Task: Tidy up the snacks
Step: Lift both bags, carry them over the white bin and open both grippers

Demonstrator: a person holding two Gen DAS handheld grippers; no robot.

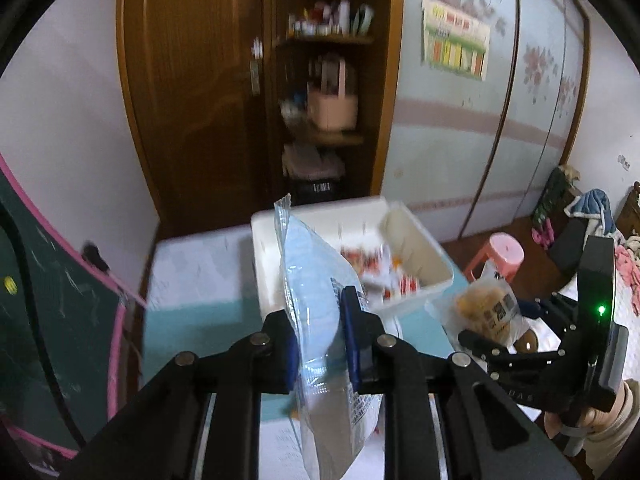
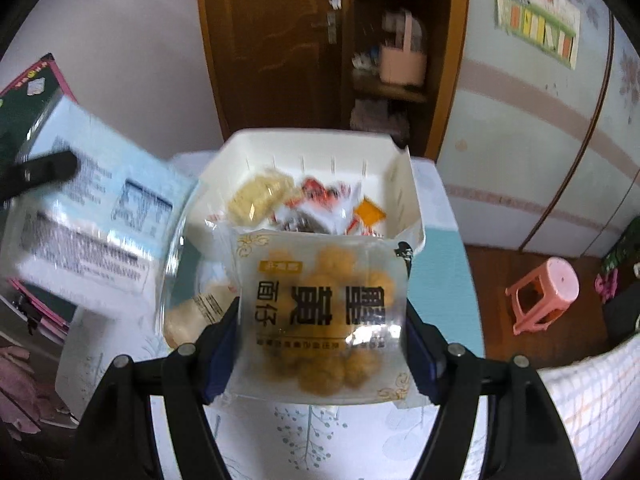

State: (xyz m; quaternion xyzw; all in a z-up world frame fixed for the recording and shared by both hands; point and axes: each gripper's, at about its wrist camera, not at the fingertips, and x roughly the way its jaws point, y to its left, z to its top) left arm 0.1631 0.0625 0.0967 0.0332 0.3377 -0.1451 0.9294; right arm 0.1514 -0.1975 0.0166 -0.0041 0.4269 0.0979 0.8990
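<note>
Left gripper (image 1: 320, 344) jaws pinch a light blue snack bag (image 1: 316, 292); right gripper (image 2: 320, 344) jaws clamp a clear pack of yellow balls (image 2: 320, 312). Both hang above the desk (image 1: 192, 280), near the white bin (image 2: 404, 184) at its far edge.

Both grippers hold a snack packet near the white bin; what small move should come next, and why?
Probably carry the right gripper forward over the white bin and release. Its packet of yellow snack balls sits just short of the rim, and the bin already holds other snacks. The left gripper, shut on the blue packet, could follow.
</note>
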